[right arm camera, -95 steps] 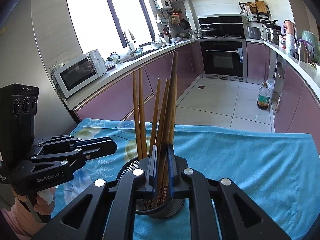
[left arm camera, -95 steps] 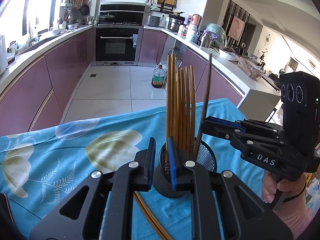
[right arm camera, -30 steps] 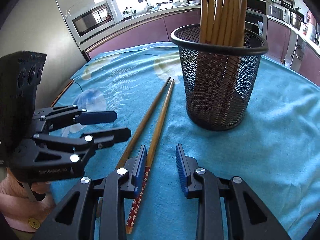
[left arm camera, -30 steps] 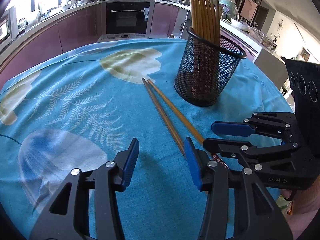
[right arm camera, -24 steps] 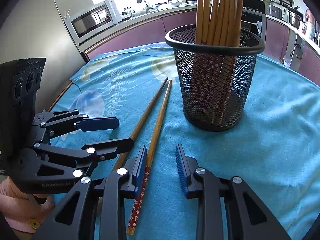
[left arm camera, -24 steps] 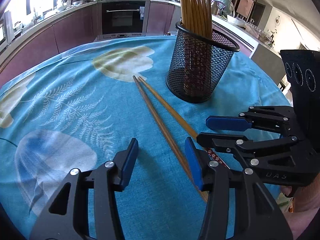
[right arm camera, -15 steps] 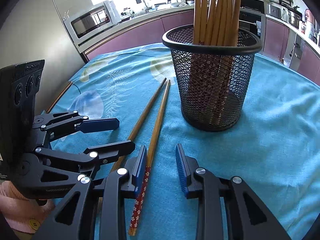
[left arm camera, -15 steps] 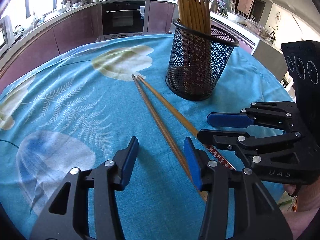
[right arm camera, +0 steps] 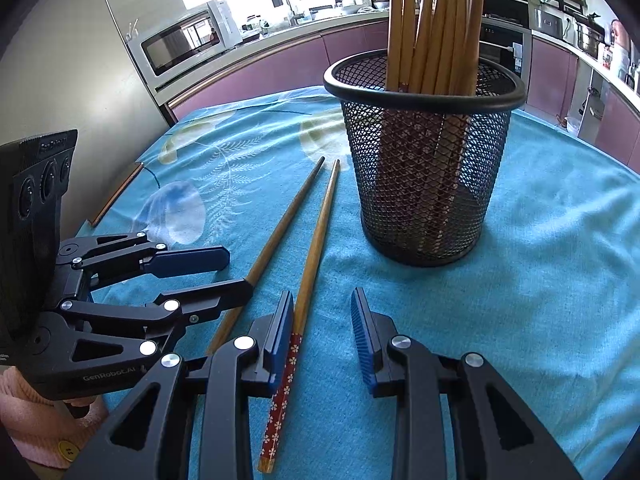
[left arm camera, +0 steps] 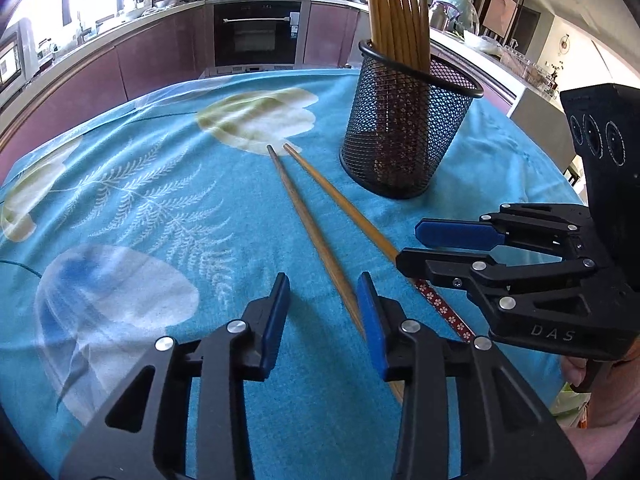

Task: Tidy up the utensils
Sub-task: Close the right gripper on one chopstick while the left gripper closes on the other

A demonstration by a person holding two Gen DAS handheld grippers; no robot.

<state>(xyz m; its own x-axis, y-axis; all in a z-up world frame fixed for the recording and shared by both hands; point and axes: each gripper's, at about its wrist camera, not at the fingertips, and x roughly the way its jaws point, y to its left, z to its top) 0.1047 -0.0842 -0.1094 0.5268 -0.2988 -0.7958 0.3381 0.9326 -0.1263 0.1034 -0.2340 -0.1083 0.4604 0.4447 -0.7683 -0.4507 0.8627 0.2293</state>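
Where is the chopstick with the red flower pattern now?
The chopstick with the red flower pattern lies flat on the blue tablecloth, beside a plain chopstick, near the mesh holder, its patterned end by the right gripper.

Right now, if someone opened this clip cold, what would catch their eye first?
Probably the black mesh cup standing on the blue flowered tablecloth, packed with upright chopsticks. Next, the two loose chopsticks lying side by side on the cloth just left of the cup, one with a red flowered end. Both tongs, left and right, sit open at the chopsticks' near ends.
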